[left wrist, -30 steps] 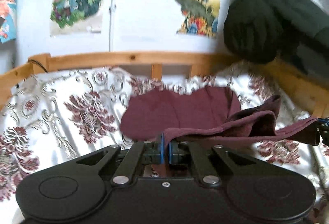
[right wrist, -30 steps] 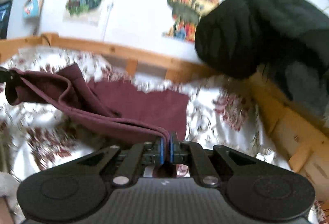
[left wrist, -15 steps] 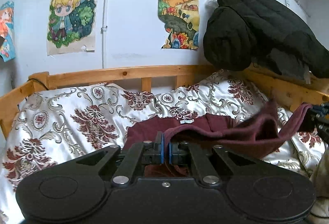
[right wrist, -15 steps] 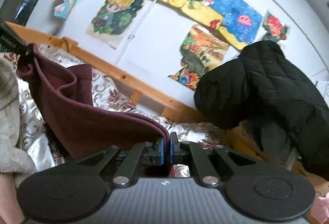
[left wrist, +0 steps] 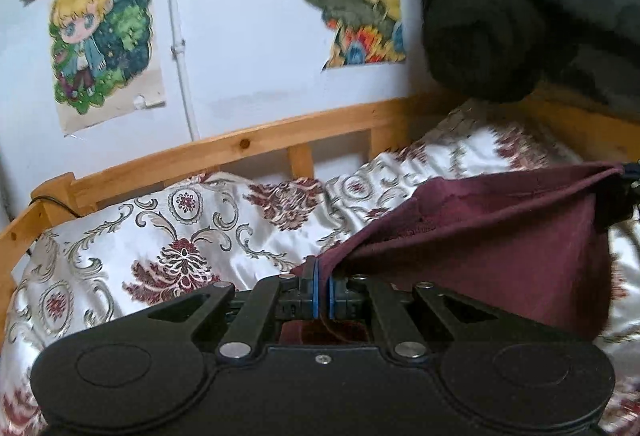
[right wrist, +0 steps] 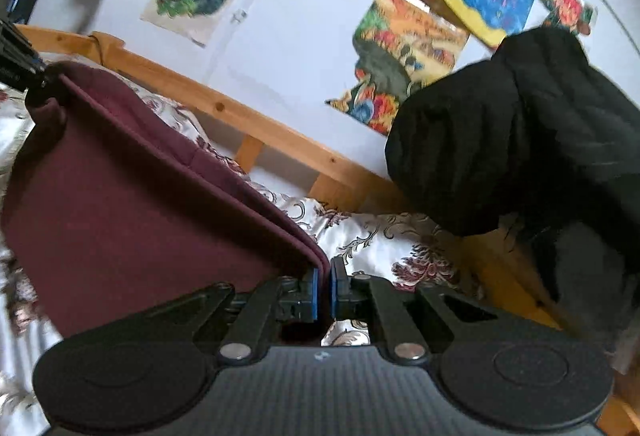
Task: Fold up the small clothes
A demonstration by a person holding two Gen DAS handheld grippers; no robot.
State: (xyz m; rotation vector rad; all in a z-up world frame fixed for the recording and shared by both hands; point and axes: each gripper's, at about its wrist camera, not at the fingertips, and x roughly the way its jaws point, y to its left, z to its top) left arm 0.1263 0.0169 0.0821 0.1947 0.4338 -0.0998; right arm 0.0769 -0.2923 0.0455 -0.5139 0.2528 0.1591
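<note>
Both grippers are clamped onto the same maroon garment (left wrist: 500,248): the left gripper (left wrist: 321,290) pinches one corner of it, the right gripper (right wrist: 321,292) pinches the other, so the cloth hangs stretched between them, doubled over, above the bed. Under it is a shiny floral bedspread (left wrist: 120,236), then the wooden bed rail (left wrist: 240,145). Further back there's a black puffy jacket (right wrist: 520,131) and cartoon posters (left wrist: 100,35) on the white wall.
</note>
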